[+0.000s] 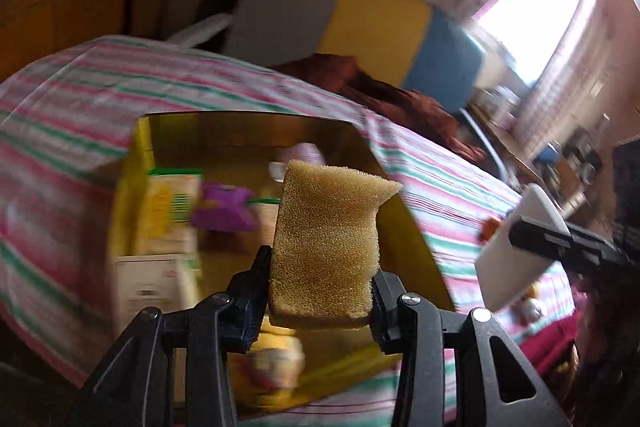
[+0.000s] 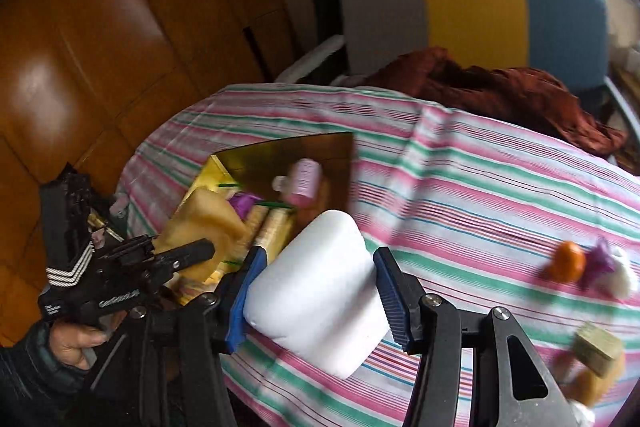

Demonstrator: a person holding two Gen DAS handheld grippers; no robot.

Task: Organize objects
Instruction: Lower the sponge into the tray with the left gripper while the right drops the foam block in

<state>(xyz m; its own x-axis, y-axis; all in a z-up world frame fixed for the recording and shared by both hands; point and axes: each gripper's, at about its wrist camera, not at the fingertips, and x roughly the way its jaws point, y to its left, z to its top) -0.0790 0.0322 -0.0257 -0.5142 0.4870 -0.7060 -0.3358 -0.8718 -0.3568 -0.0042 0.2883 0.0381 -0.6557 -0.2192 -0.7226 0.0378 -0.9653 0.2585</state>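
Left gripper [image 1: 322, 291]: our jaws pinch the sponge [image 1: 328, 247] low; it may tip short of the box [image 1: 256, 131] ahead.
Right gripper [image 2: 316, 291]: our jaws span the white block [image 2: 320, 291]; it could slip.

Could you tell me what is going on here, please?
A person is tidying items into a gold box on a striped tablecloth. The left claw grips a yellow sponge above the open box, which already holds several packets. The right claw holds a white block beside the box. An orange and other small items remain on the cloth.
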